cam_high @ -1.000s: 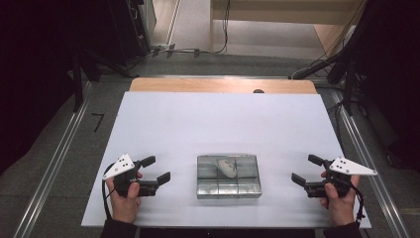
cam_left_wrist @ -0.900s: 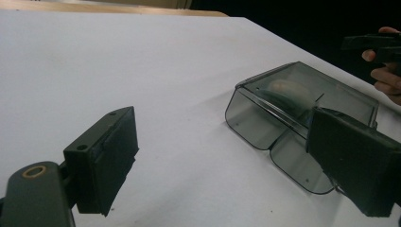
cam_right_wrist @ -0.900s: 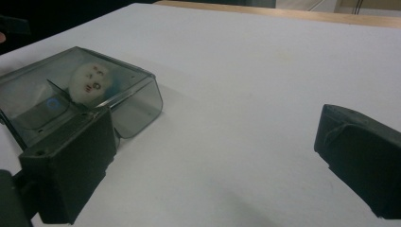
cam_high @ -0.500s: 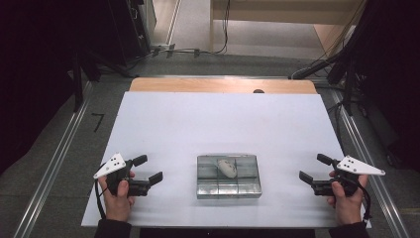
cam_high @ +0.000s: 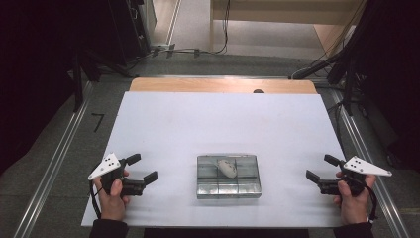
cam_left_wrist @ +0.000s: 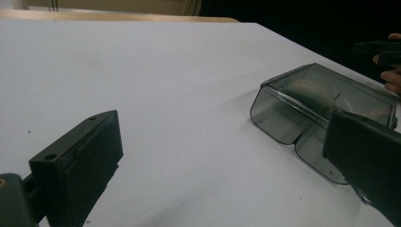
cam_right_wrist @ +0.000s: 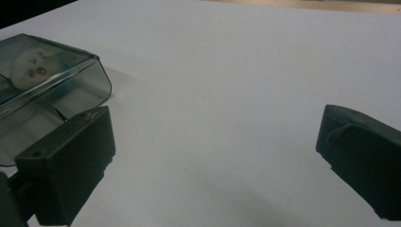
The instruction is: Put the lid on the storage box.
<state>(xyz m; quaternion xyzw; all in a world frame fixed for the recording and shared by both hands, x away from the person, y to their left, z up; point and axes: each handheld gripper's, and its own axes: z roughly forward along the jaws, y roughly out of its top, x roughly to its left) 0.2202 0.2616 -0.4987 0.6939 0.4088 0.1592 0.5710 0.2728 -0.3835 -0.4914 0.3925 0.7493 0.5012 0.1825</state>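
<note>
The clear plastic compartment box sits near the front edge of the white bench, a pale speckled oval object in its middle rear cell. Left of the box, the left claw has just been opening and stands spread, empty; right of it, the right claw gapes empty too. Both have drawn outward from the box. A hurried pinch might skid the light box.

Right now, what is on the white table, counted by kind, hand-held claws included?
Clear plastic compartment box: 1
Small white speckled oval object, lying in a compartment of that box: 1
Black two-jaw claws, both open and empty: 2 (left claw, right claw)
Total: 4
</note>
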